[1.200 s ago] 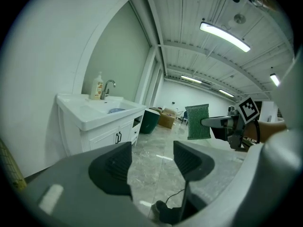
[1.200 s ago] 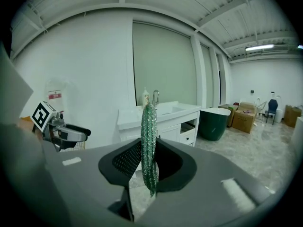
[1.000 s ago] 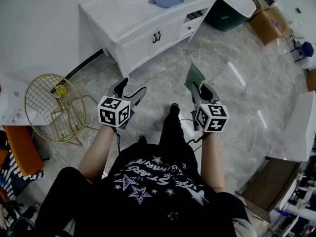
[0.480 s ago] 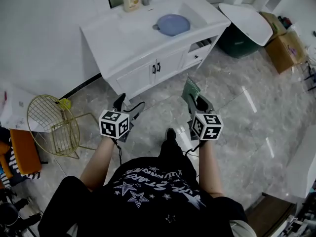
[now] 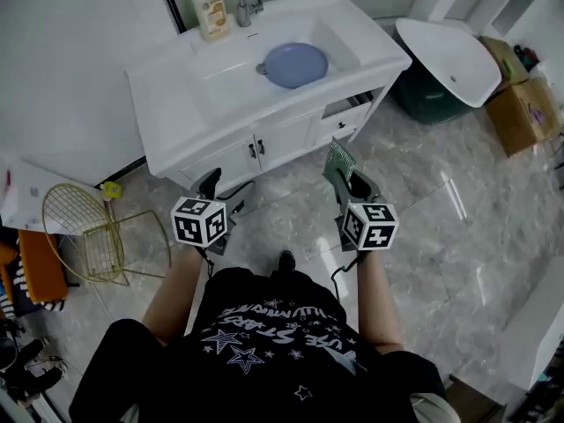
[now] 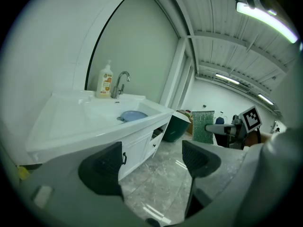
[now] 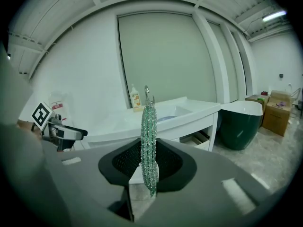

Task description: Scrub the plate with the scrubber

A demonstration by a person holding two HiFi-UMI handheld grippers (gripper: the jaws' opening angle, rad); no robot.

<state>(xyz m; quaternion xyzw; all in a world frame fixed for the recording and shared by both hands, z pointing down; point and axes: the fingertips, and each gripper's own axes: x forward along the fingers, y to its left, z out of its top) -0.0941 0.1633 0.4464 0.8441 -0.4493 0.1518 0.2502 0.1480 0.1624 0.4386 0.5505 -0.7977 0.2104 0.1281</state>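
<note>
A blue plate (image 5: 295,64) lies in the basin of a white sink (image 5: 236,85); it also shows as a blue plate (image 6: 132,115) in the left gripper view. My right gripper (image 5: 345,173) is shut on a flat green scrubber (image 5: 339,158), seen edge-on as the scrubber (image 7: 149,145) between the jaws. My left gripper (image 5: 223,189) is open with nothing between its fingers (image 6: 102,171). Both grippers hang over the floor in front of the vanity, short of the sink.
A soap bottle (image 5: 210,10) and a tap (image 5: 247,0) stand at the sink's back. The white cabinet (image 5: 264,152) fronts the vanity. A gold wire chair (image 5: 97,227) is at the left; a green and white tub (image 5: 445,60) and cardboard boxes (image 5: 524,113) at the right.
The vanity and plate have come closer and lower in the head view as the person stepped toward the sink. Both grippers kept their states.
</note>
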